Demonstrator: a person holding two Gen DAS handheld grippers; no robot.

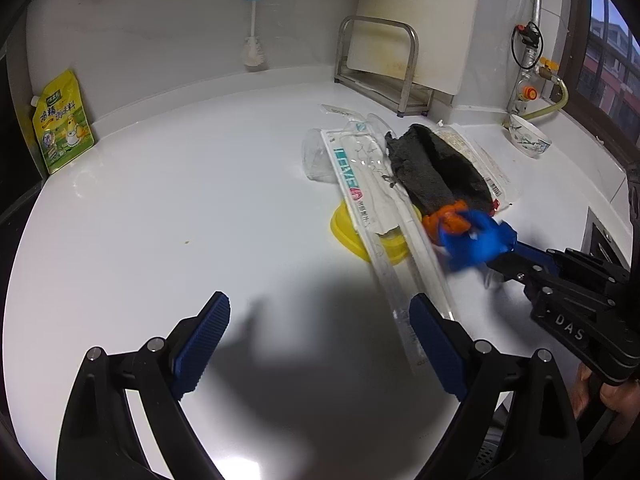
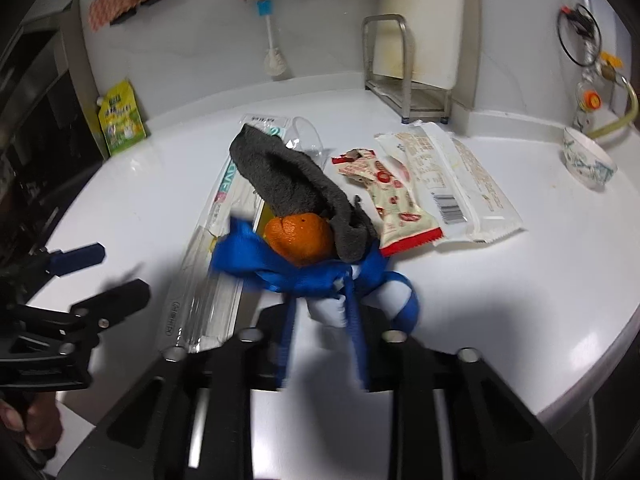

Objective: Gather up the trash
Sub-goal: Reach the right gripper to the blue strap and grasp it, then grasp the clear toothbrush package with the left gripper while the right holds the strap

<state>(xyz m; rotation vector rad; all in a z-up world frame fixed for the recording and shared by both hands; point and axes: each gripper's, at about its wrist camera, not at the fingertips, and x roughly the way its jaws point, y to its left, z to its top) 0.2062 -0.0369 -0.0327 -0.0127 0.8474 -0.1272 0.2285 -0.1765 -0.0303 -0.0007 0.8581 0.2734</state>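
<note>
The right gripper (image 2: 320, 312) has its jaws drawn together on a blurred blue ribbon-like strip (image 2: 280, 268) with a scrap of white material beneath it; motion blur hides the exact contact line and what the strip is. Just beyond the strip sits an orange peel (image 2: 300, 240), its far side covered by a dark grey cloth (image 2: 288, 176). The cloth also lies over part of a long clear package (image 1: 360, 192) with teal lettering, whose near end runs under the right finger of the left gripper (image 1: 320, 344). The left gripper stands with its jaws wide apart, nothing between them, over bare counter (image 1: 160, 220). A yellow lid (image 1: 348, 232) is mostly hidden under the clear package. A clear plastic cup (image 1: 316, 156) lies on its side at the far end of the pile and is hard to make out. To the right lie a red-and-white snack wrapper (image 2: 396, 204) and a white wrapper (image 2: 460, 176) with a barcode. The counter is white and glossy. A yellow-green seasoning pouch (image 1: 64, 120) leans at the far left, a metal rack (image 1: 384, 64) stands at the far wall, and a patterned bowl (image 1: 528, 136) sits far right below a gas valve (image 1: 532, 68). A brush (image 1: 253, 28) hangs on the wall. A window is cut off at the right edge.
</note>
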